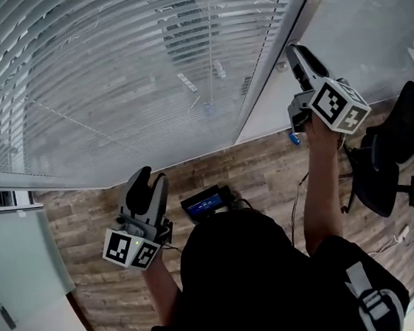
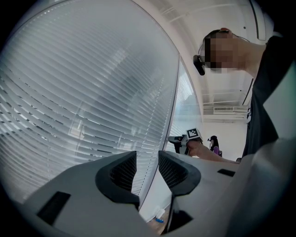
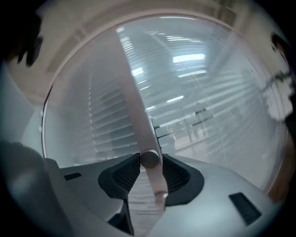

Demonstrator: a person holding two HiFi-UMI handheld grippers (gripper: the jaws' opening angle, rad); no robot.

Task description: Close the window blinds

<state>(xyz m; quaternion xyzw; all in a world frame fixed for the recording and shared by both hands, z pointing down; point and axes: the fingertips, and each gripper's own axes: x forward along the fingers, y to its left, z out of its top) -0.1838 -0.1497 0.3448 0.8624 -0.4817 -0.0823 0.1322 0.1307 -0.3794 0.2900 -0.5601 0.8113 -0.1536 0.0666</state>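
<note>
Pale horizontal-slat blinds (image 1: 122, 74) cover the window ahead, and in the left gripper view the blinds (image 2: 83, 102) fill the left half. A slim pale tilt wand (image 3: 134, 106) hangs in front of them in the right gripper view, ending in a round knob (image 3: 149, 159). My right gripper (image 3: 150, 169) is shut on that knob, pads against both sides. In the head view the right gripper (image 1: 294, 51) is raised at the blinds' right edge. My left gripper (image 1: 149, 176) is held lower, facing the blinds. The left gripper (image 2: 147, 166) is open with nothing between its pads.
A white window post (image 1: 275, 49) separates the blinds from a frosted pane (image 1: 369, 24) on the right. On the wood floor (image 1: 86, 212) lie a black device with a screen (image 1: 205, 202), a small blue item (image 1: 294, 140) and cables. An office chair (image 1: 394, 147) stands right.
</note>
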